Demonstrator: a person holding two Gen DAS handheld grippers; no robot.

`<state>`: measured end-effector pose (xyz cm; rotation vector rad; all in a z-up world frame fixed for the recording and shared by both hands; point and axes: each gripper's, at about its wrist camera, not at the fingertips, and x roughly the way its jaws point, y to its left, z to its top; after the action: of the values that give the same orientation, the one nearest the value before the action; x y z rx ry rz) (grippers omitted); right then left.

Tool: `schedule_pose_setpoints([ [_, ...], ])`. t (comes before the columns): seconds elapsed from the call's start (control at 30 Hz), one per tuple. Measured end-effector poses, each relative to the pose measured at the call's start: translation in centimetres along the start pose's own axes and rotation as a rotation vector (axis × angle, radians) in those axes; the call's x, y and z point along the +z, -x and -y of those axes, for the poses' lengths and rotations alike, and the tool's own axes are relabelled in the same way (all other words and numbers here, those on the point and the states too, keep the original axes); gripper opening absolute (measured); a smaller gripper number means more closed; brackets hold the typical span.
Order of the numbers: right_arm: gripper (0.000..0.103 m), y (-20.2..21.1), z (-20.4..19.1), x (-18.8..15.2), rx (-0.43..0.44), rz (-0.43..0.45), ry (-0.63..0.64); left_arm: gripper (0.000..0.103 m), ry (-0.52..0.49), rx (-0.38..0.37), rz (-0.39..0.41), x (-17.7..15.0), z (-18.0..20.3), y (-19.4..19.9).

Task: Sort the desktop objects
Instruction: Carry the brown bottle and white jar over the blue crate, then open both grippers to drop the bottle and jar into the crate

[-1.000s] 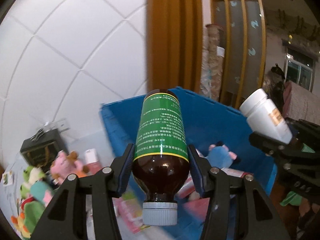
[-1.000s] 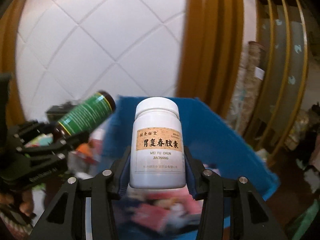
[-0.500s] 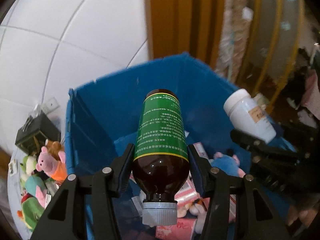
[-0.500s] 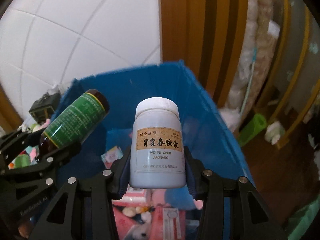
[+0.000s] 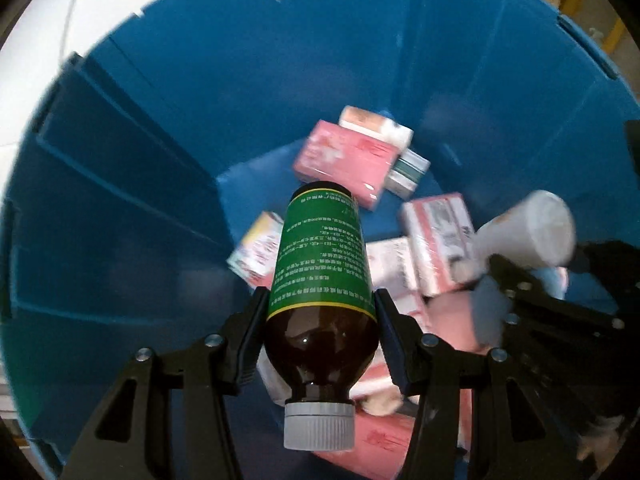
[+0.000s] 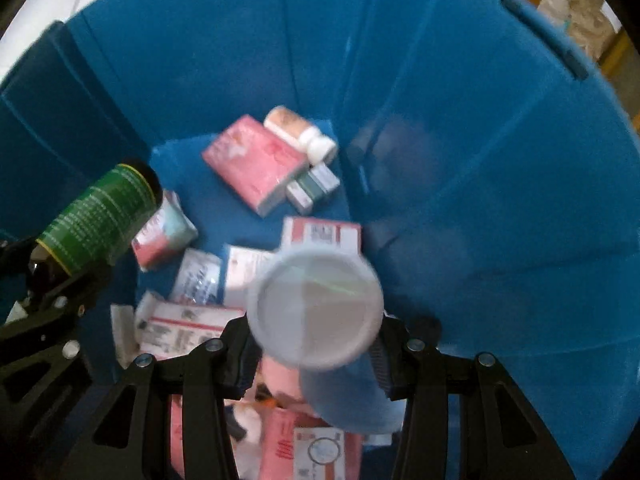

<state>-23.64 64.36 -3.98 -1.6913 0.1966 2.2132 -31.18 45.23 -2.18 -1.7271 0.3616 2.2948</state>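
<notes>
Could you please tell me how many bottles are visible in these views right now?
3: the brown bottle held in the left gripper, the white bottle in the right gripper, and a small bottle lying in the blue bin. Others may be hidden under boxes.

Glossy brown glass bottle (image 5: 320, 320), ribbed grey plastic cap (image 5: 319, 426), smooth blue plastic bin (image 5: 280, 60).
</notes>
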Motion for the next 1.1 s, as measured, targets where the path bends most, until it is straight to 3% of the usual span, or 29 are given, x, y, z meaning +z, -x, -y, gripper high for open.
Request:
schedule_pose_setpoints([
  [0.3, 0.045, -0.6, 0.1, 1.1, 0.006, -0.052, 0.017, 0.051, -0.015, 0.017, -0.163, -0.4, 0.8, -2.7],
  [0.43, 0.050, -0.7, -0.2, 1.1, 0.006, -0.075, 0.030, 0.051, -0.027, 0.030, -0.147, -0.2, 0.9, -2.3],
  [0.5, 0.068, -0.9, -0.2, 1.1, 0.006, -0.074, 0.031, 0.053, -0.022, 0.021, -0.146, -0.2, 0.8, -2.3],
  [0.6, 0.078, -1.0, -0.2, 1.1, -0.018, -0.071, 0.038, 0.053, -0.019, 0.035, -0.155, -0.1, 0.6, -2.4],
  [0.87, 0.090, -0.8, 0.1, 0.9, -0.056, -0.057, 0.034, 0.053, -0.021, 0.036, -0.103, 0.1, 0.7, -1.3],
  [0.97, 0.093, 0.9, 0.5, 1.1, -0.059, 0.002, 0.020, 0.053, -0.008, 0.029, -0.055, 0.0, 0.4, 0.5],
  [1.1, 0.099, 4.1, 1.4, 1.1, -0.011, 0.083, -0.029, 0.053, 0.021, -0.041, -0.010, -0.3, -0.7, 3.7],
])
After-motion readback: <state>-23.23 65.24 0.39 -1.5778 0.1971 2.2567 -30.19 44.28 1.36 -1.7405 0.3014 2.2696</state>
